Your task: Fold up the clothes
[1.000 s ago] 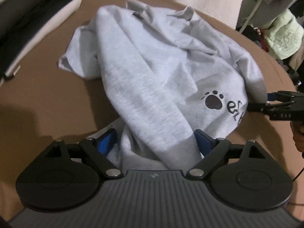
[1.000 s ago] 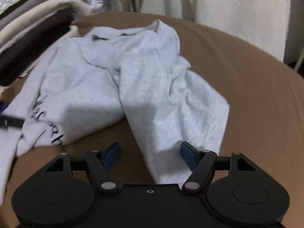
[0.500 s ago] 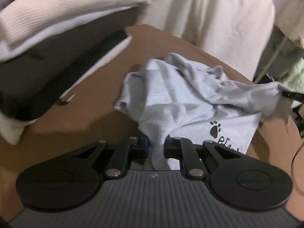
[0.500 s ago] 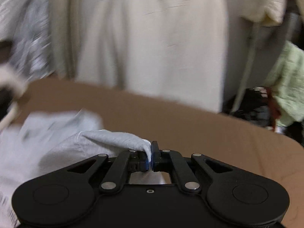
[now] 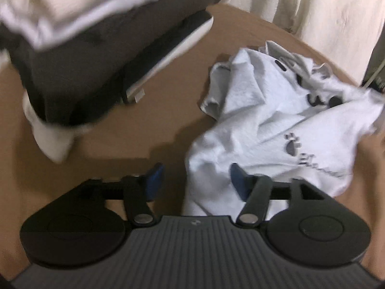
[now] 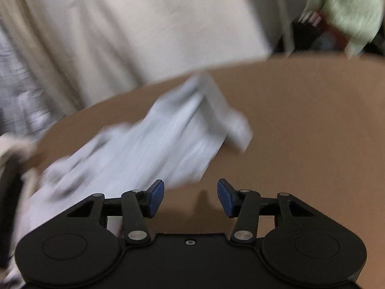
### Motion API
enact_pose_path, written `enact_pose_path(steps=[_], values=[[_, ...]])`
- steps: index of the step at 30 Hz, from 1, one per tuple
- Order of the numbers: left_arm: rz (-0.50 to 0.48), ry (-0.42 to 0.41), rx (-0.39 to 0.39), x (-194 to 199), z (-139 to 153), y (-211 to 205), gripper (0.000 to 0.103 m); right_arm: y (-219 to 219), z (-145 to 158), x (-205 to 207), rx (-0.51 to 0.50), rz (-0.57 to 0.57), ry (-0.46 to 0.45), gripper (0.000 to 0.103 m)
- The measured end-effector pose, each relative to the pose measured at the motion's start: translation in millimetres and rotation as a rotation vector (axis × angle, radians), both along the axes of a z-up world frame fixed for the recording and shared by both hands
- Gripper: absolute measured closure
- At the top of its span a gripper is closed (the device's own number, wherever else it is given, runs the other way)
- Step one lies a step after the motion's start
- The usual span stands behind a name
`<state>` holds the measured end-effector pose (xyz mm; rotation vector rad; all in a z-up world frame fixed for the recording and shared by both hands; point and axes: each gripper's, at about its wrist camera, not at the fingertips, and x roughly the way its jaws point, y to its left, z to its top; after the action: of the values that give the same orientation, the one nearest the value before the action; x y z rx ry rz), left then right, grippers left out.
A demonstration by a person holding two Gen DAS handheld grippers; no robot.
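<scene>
Left wrist view: the left tool [image 5: 196, 180] stands released, its blue pads well apart after just opening; a fold of the grey shirt [image 5: 272, 125] lies loose in the gap, nearer the right-hand pad, and neither pad presses it. That shirt sits crumpled on the brown table [image 5: 134, 132], a dark paw print [image 5: 291, 144] and blurred lettering facing up. Further left, a stack of folded clothes [image 5: 91, 55], dark and white, rests on the same table. Behind hangs a cream cloth [image 5: 312, 7].

Right wrist view: the right tool [image 6: 190, 193] is also released, having just opened, with only bare table [image 6: 312, 132] between its pads. Past its left-hand pad, the shirt [image 6: 168, 144] trails away across the table, blurred. Beyond the far edge hang the cream cloth [image 6: 156, 24] and a pale green garment [image 6: 346, 7].
</scene>
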<state>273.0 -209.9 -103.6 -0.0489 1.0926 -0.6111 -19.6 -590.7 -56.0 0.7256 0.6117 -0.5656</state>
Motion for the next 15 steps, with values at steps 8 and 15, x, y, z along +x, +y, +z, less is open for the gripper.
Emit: enact_pose_path(steps=[8,15], values=[[-0.055,0.11,0.027,-12,-17,-15,0.016,102,-48,8,0.331,0.313,-0.073,0.045],[-0.118,0.036,-0.055,-36,3,-19,0.079,121,-43,79,0.304,0.407,-0.07,0.021]])
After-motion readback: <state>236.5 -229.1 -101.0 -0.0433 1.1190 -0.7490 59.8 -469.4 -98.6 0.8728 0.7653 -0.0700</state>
